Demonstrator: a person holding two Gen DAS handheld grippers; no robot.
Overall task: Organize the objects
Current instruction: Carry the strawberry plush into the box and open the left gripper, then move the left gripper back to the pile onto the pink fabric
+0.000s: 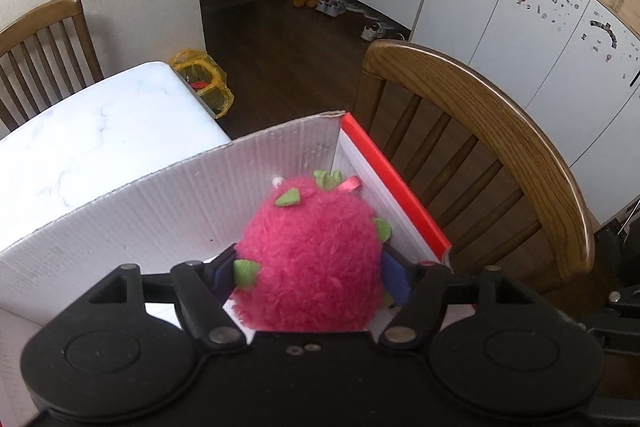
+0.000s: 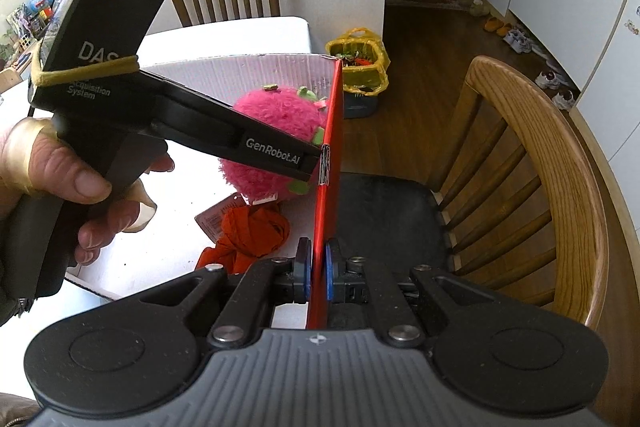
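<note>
A fluffy pink plush ball with green felt bits (image 1: 312, 255) sits between my left gripper's (image 1: 316, 279) fingers, which are shut on it, inside a white corrugated box with a red outer side (image 1: 160, 195). In the right wrist view the plush (image 2: 276, 131) hangs in the box above an orange-red cloth (image 2: 252, 235) on the box floor. My right gripper (image 2: 319, 275) is shut on the box's red side wall (image 2: 330, 167), its blue pads pressing both faces. The left gripper body (image 2: 168, 115) reaches over the box.
The box stands on a white marble table (image 1: 88, 131). A wooden chair (image 1: 500, 131) with a black seat (image 2: 384, 211) is right beside the box. Another chair (image 1: 44, 39) stands behind the table. A yellow bag (image 2: 360, 63) lies on the dark floor.
</note>
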